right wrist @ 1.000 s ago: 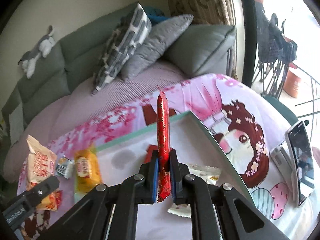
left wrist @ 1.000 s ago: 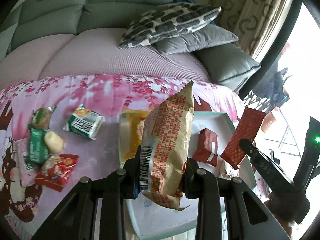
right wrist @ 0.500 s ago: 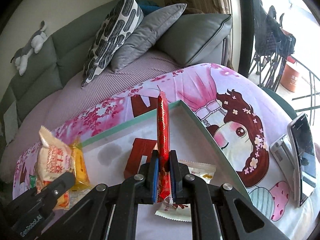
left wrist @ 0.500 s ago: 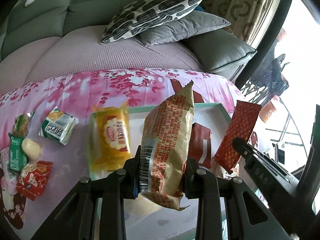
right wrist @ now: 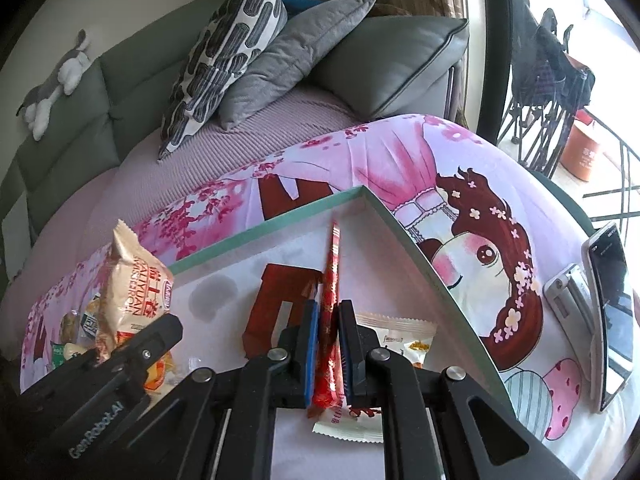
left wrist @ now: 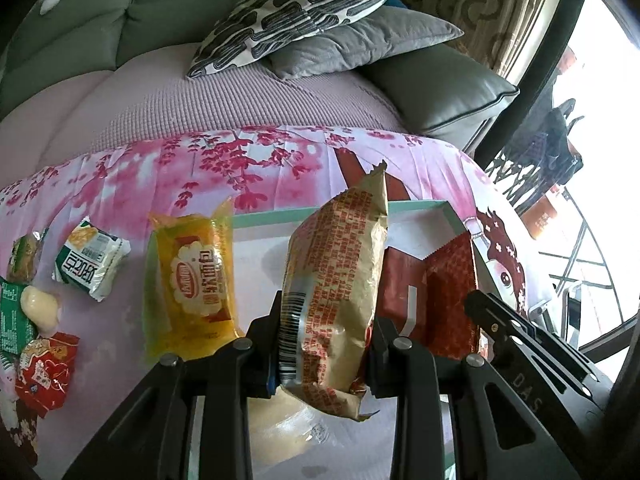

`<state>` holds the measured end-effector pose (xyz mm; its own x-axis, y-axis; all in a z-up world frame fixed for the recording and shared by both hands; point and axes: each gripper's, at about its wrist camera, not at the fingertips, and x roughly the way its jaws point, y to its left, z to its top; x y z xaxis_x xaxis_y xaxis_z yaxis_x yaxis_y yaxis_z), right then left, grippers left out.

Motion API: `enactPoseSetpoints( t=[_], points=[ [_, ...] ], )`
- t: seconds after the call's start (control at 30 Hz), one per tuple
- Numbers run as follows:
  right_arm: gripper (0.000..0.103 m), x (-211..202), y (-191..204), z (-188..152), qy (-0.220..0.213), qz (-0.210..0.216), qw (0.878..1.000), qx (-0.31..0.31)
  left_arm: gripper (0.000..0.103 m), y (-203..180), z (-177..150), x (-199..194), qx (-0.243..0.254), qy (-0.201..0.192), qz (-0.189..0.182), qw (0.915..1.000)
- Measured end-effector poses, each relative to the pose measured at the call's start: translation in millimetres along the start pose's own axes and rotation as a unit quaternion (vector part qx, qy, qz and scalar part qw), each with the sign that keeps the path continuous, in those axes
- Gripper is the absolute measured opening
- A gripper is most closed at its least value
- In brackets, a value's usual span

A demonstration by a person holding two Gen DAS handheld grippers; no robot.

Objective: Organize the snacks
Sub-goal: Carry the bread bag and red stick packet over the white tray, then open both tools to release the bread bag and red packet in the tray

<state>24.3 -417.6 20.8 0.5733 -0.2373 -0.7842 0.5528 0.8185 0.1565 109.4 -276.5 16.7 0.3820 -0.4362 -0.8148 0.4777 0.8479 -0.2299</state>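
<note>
1. Far left on the pink cloth (left wrist: 208,168): a loose bunch of small snacks w/ a green-white pack (left wrist: 91,265) and a red pack (left wrist: 42,374), all outside the tray.
2. Yellow pack (left wrist: 192,284) lies just left of the tray, over its left edge.
3. Left gripper (left wrist: 324,344) is clamped tight on a tan bag (left wrist: 336,292), held upright above the tray (left wrist: 416,205).
4. Dark red box (right wrist: 280,304) lies flat in the tray, btwn the two grippers.
5. Right gripper (right wrist: 329,344) pinches a thin red packet (right wrist: 330,312) edge-on, upright over the tray; a white sachet (right wrist: 404,338) lies under it.
6. Far right: phone (right wrist: 610,316) on a stand, outside the tray.
</note>
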Motion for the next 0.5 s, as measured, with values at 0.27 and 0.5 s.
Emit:
enactPoseSetpoints(
  t=[0.27, 0.5],
  points=[
    [0.012, -1.2, 0.9, 0.4, 0.004, -0.003, 1.000, 0.000, 0.036, -1.7, -0.7, 3.8, -0.002, 0.008, 0.007, 0.9999],
    [0.015, 0.2, 5.4, -0.5, 0.012, -0.007, 1.000, -0.011, 0.044, 0.3, -0.7, 3.5, -0.006, 0.014, 0.015, 0.9998]
  ],
)
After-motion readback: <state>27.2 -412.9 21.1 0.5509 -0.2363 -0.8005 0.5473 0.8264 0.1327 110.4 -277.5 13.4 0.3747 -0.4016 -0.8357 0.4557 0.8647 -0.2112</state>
